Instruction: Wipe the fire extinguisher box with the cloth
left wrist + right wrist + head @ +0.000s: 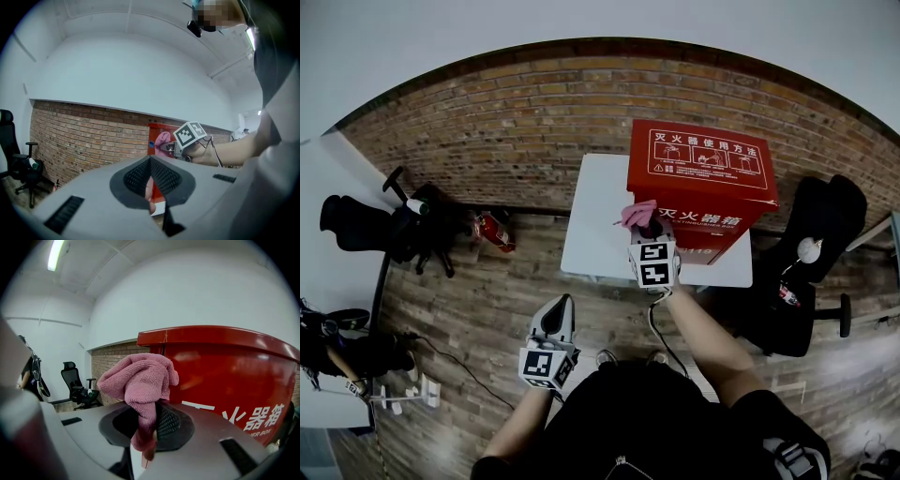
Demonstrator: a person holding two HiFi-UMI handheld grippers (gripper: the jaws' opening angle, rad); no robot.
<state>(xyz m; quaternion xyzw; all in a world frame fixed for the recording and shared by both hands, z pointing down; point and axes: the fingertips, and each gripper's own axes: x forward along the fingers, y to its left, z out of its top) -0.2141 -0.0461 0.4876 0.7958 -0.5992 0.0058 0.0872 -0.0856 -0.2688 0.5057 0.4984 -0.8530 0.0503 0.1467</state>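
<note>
The red fire extinguisher box point(701, 187) stands on a white table point(591, 230) against the brick wall; it also fills the right gripper view point(225, 376). My right gripper point(649, 228) is shut on a pink cloth point(637, 214), held at the box's lower left front corner. In the right gripper view the cloth point(140, 380) bunches up out of the jaws, just left of the box's front. My left gripper point(557, 323) hangs low, away from the table, jaws shut with nothing between them point(150, 185). Its view shows the box point(157, 136) and cloth point(162, 139) in the distance.
A black office chair point(811, 272) stands right of the table. Another chair point(394, 225) and a small red extinguisher point(494, 231) sit on the floor at the left. Cables and a power strip point(403, 394) lie at lower left.
</note>
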